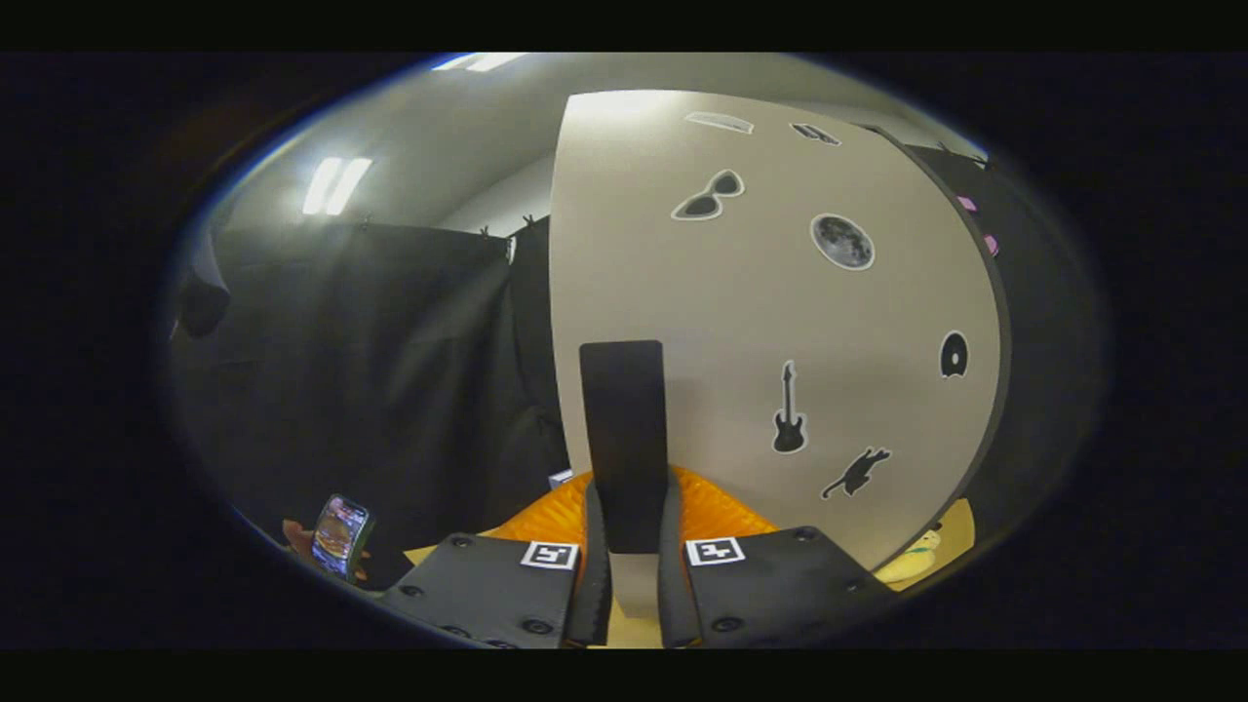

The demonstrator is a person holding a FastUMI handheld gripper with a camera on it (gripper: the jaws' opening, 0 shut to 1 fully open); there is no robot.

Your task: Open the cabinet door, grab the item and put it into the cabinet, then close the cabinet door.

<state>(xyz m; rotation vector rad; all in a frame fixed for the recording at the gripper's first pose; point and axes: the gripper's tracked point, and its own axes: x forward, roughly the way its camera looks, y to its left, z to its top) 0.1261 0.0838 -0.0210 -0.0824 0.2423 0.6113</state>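
With the fingers (585, 575) closed narrow on the dark handle (624, 439) at centre frame, the gripper (634, 585) has the door (770, 322) in hand. Handle looks like a rigid, flat vertical bar, so it's a good hold, low slip risk. Door looks like a light, stiff panel with stickers; I'd expect it to swing easily. Yellow item (915, 564) lies at lower right past the door edge, on the table (960, 531). Looks soft, probably plush: pinch mid-body. Phone (339, 534) in a hand, lower left.

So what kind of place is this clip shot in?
Likely a staged recording booth: black cloth wall, a stickered cabinet door whose black handle sits between the tongs, ceiling strip lights.
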